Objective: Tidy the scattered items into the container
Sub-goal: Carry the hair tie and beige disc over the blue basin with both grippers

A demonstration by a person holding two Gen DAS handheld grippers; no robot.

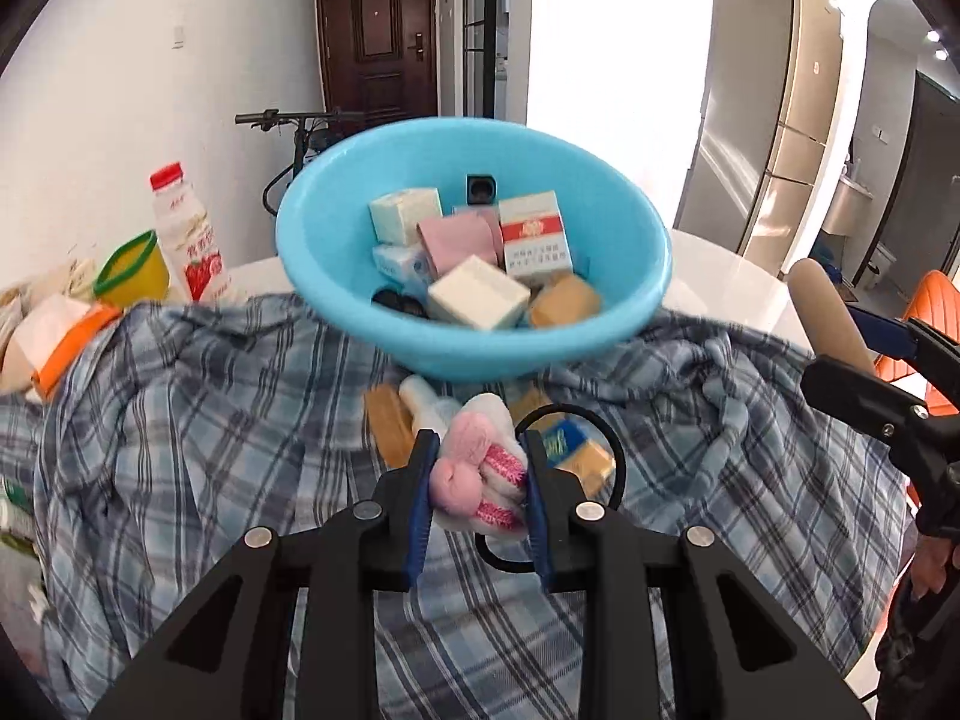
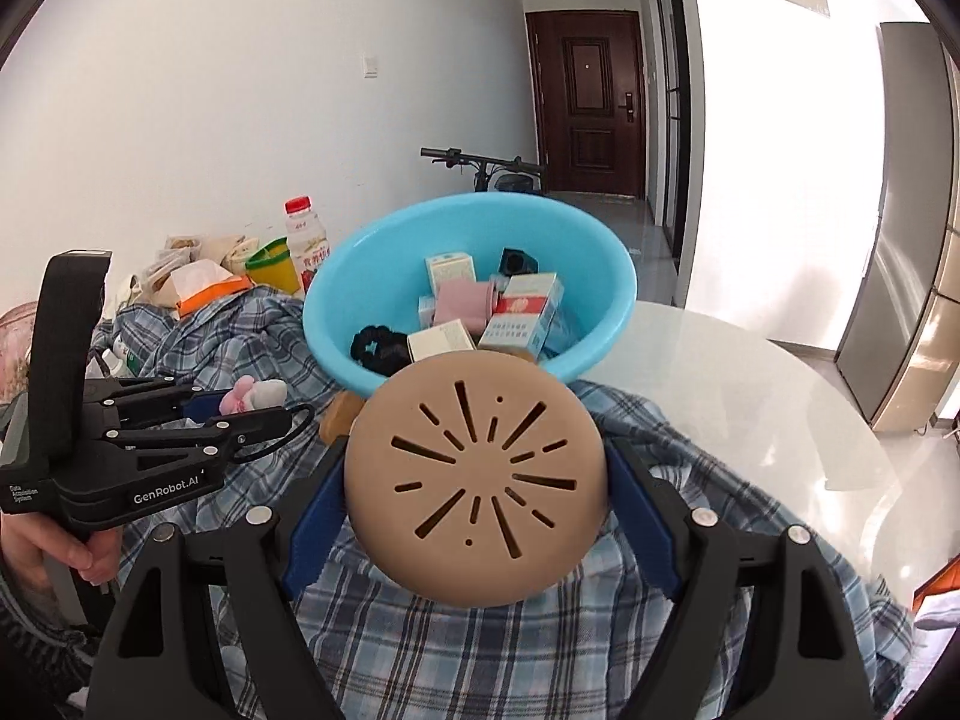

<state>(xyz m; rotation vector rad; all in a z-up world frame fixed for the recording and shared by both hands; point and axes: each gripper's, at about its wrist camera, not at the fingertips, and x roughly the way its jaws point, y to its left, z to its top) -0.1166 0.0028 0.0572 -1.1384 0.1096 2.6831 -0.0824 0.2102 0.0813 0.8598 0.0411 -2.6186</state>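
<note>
Basin (image 1: pixel 312 252) waits; left tongs (image 1: pixel 477 468) grip plush toy (image 1: pixel 480 462).

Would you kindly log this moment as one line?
left gripper: shut on pink plush toy | right gripper: shut on tan slotted disc | blue basin: part-filled

The left gripper (image 1: pixel 477 468) is level, its blue-padded fingers (image 1: pixel 420 498) closed on a pink-and-white plush toy (image 1: pixel 480 471). The right gripper (image 2: pixel 477 495) clamps a tan round slotted disc (image 2: pixel 477 480), fingers spread wide.
</note>
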